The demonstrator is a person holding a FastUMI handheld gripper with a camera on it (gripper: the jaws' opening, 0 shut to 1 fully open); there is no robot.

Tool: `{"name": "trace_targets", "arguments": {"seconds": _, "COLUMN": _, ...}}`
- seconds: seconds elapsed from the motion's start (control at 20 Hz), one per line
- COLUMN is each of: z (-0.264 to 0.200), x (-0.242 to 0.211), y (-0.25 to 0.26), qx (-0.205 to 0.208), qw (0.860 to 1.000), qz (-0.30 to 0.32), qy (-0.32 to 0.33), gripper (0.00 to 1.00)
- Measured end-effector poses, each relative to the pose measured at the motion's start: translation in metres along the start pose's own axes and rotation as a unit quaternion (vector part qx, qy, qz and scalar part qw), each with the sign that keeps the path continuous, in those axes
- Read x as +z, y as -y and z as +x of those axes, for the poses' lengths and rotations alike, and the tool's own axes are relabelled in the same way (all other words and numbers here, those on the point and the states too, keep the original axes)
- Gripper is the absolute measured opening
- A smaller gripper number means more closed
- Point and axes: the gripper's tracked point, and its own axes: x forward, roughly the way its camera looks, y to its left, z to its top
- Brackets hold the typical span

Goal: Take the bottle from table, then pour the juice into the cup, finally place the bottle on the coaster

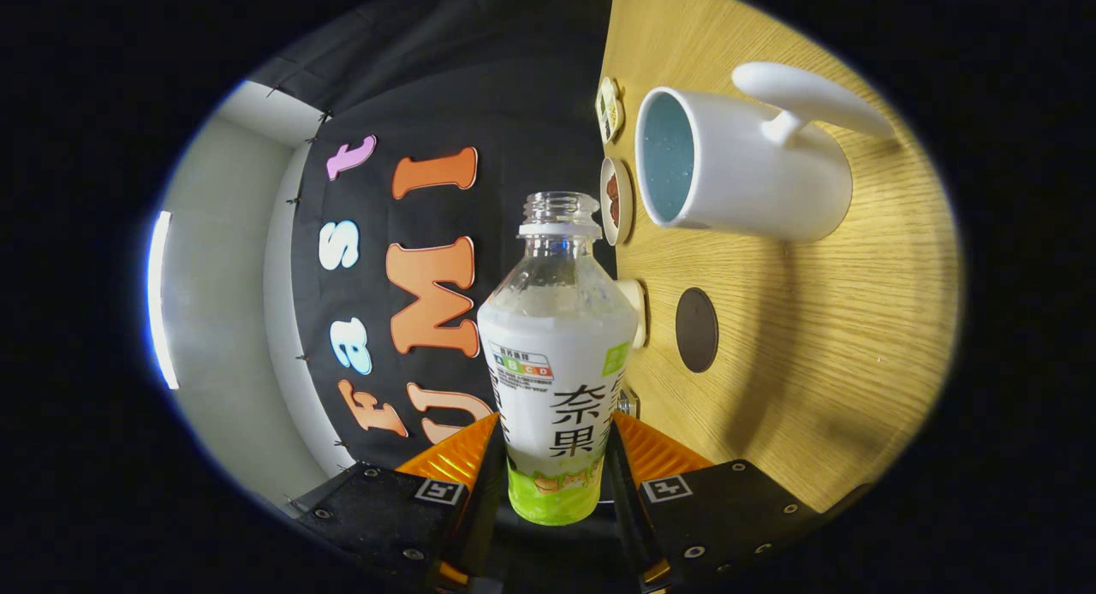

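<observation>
My gripper [555,470] is shut on the lower body of a clear plastic bottle [556,354], one finger on each side. The bottle has no cap, holds white juice up to its shoulder and wears a white and green label. The whole view is rolled about ninety degrees, so the wooden table [813,363] stands like a wall beside the bottle. A white mug [753,170] with a pale blue inside and a long handle stands on the table beyond the bottle's neck, its mouth facing the neck. A round dark coaster [696,329] lies on the table nearer to my fingers.
Two small dishes [615,202] [609,108] with bits in them sit by the table's far edge near the mug. Another small pale round thing [637,311] shows just behind the bottle's shoulder. The black cloth wall and a grey wall with a light strip lie behind.
</observation>
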Motion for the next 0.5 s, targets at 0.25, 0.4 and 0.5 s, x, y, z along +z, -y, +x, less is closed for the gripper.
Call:
{"name": "trace_targets", "arguments": {"seconds": 0.25, "z": 0.0016, "x": 0.0003, "y": -0.0008, "qx": 0.003, "qw": 1.000, "qz": 0.019, "qy": -0.001, "gripper": 0.61}}
{"name": "trace_targets", "arguments": {"seconds": 0.4, "z": 0.0022, "x": 0.0023, "y": -0.0022, "qx": 0.004, "qw": 0.999, "qz": 0.033, "qy": 0.000, "gripper": 0.61}}
{"name": "trace_targets", "arguments": {"seconds": 0.5, "z": 0.0036, "x": 0.0029, "y": -0.0020, "qx": 0.004, "qw": 0.999, "qz": 0.043, "qy": 0.001, "gripper": 0.61}}
